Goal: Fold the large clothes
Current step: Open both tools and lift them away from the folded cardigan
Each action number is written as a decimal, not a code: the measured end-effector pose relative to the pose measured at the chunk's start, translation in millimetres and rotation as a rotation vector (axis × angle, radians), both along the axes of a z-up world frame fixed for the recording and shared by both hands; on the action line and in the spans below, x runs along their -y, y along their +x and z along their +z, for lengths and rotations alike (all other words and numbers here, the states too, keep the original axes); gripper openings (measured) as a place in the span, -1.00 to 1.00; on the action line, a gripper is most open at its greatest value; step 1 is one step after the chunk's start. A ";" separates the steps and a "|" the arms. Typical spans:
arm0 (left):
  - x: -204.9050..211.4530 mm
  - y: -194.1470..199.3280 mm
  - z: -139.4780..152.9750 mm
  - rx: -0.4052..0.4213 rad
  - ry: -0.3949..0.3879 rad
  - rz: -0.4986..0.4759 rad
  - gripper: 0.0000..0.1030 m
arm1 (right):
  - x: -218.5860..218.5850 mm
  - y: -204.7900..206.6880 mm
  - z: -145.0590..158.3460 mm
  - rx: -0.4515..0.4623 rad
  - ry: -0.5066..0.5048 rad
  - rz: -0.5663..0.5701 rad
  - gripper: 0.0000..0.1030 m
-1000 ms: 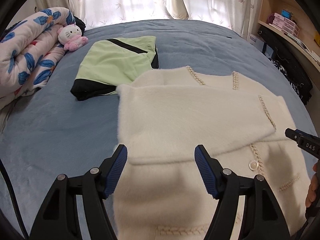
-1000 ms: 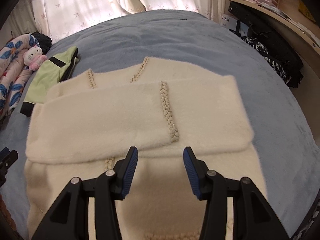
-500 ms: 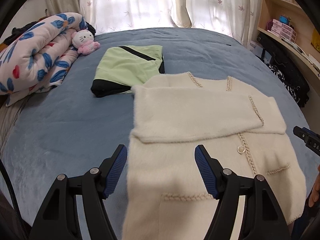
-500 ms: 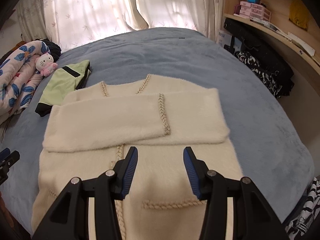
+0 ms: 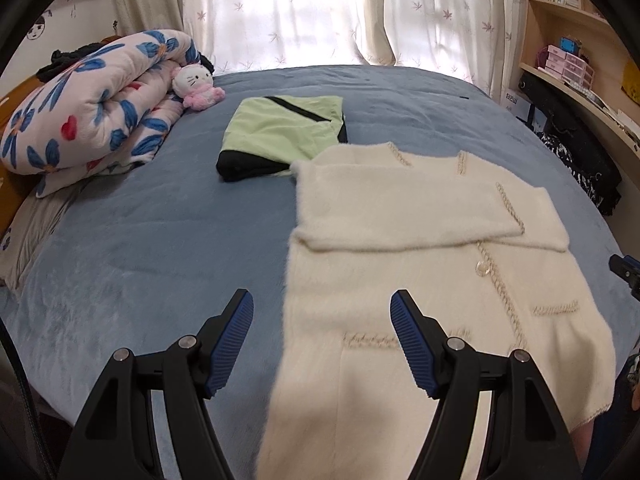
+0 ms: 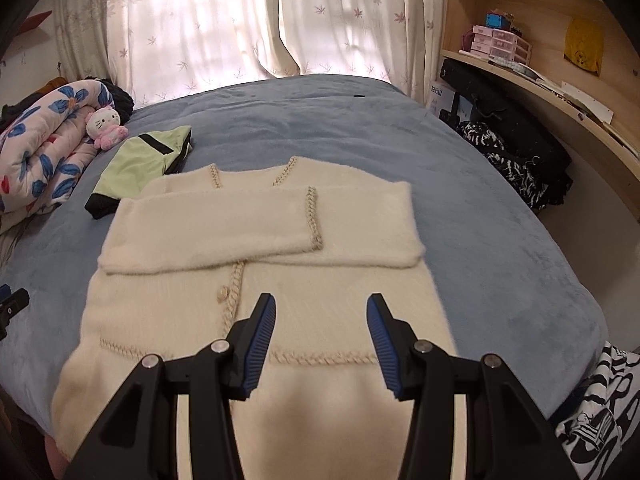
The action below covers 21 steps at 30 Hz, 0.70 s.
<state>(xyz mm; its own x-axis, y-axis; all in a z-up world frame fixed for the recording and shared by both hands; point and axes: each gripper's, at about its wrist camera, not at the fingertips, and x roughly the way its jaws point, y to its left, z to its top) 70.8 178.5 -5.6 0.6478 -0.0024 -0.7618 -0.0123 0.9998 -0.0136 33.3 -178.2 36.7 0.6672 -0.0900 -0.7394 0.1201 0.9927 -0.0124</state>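
A fluffy cream cardigan [image 5: 420, 280] [image 6: 256, 300] lies flat on the blue bed, both sleeves folded across its chest, its hem hanging toward me. My left gripper [image 5: 322, 308] hovers open above the cardigan's left edge near the hem, nothing between its blue pads. My right gripper [image 6: 322, 312] is open too, held above the lower right half of the cardigan, not touching it. The tip of the right gripper [image 5: 624, 272] shows at the right edge of the left wrist view; the left one's tip [image 6: 12, 304] shows at the left edge of the right wrist view.
A folded green and black garment [image 5: 284, 132] [image 6: 140, 160] lies beyond the cardigan. A rolled floral quilt [image 5: 88, 104] and a pink plush cat [image 5: 196, 84] sit at the left. Black bags [image 6: 516, 136] and wooden shelves [image 6: 560, 92] stand right of the bed [image 5: 140, 240].
Both grippers have drawn back and risen away from the folded sleeves, so the whole cardigan down to its hem now shows. Their jaws stay as wide as before.
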 end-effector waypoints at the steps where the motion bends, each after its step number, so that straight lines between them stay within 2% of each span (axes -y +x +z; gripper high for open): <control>1: -2.3 -4.5 -2.8 -0.006 0.000 0.001 0.36 | 1.4 -5.7 -0.6 0.005 -0.001 0.007 -0.08; 4: -10.1 -17.7 -12.7 -0.026 0.003 0.005 0.36 | 8.1 -24.2 -4.0 0.022 -0.006 0.034 -0.06; 7: -19.9 -30.6 -26.0 -0.047 -0.012 0.010 0.36 | 16.0 -41.4 -11.4 0.029 -0.008 0.048 0.10; 11: -32.6 -44.3 -52.3 -0.089 -0.049 0.011 0.36 | 30.1 -61.0 -26.8 0.019 0.029 0.073 0.10; 16: -47.7 -61.6 -94.3 -0.152 -0.101 -0.017 0.36 | 54.5 -84.7 -49.3 0.006 0.033 0.090 0.10; 21: -62.8 -81.3 -120.8 -0.150 -0.192 -0.008 0.36 | 91.1 -108.9 -69.7 0.011 0.020 0.074 0.10</control>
